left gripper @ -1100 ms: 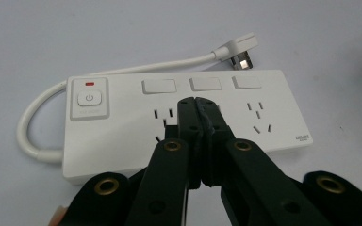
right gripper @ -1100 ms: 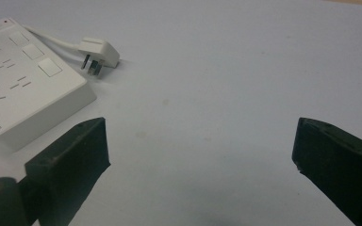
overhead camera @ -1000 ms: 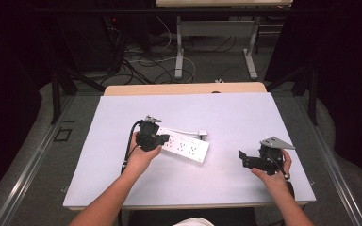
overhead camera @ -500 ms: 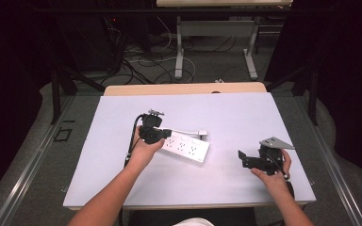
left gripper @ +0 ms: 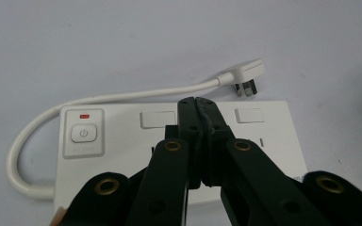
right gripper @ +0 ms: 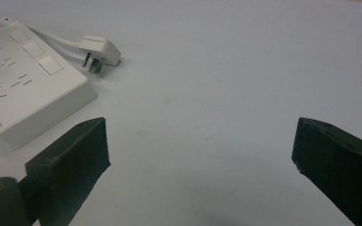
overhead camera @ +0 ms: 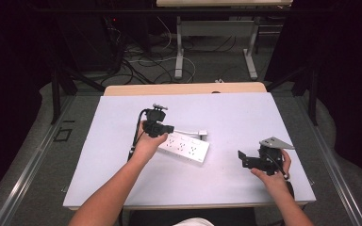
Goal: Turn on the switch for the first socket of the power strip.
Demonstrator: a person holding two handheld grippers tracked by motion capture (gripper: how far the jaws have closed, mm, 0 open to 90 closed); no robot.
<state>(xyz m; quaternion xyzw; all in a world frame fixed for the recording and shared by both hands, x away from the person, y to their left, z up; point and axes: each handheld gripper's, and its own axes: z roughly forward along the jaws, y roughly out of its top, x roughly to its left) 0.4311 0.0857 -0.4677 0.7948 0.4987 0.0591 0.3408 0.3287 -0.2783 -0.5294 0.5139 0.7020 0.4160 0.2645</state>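
Observation:
A white power strip lies flat on the white table, its short cord looping round to a white plug beside its far edge. My left gripper hovers over the strip's left end. In the left gripper view the jaws are shut with nothing between them, above the strip near its power button, and the plug lies beyond. My right gripper rests low at the table's right, open, apart from the strip and plug.
A wooden desk edge runs behind the table. Beyond it, cables and metal table legs stand on the floor. A grey plate tops the right gripper.
My left gripper has moved away from the person and a little right, over the strip's left end. The right gripper and the strip have stayed put.

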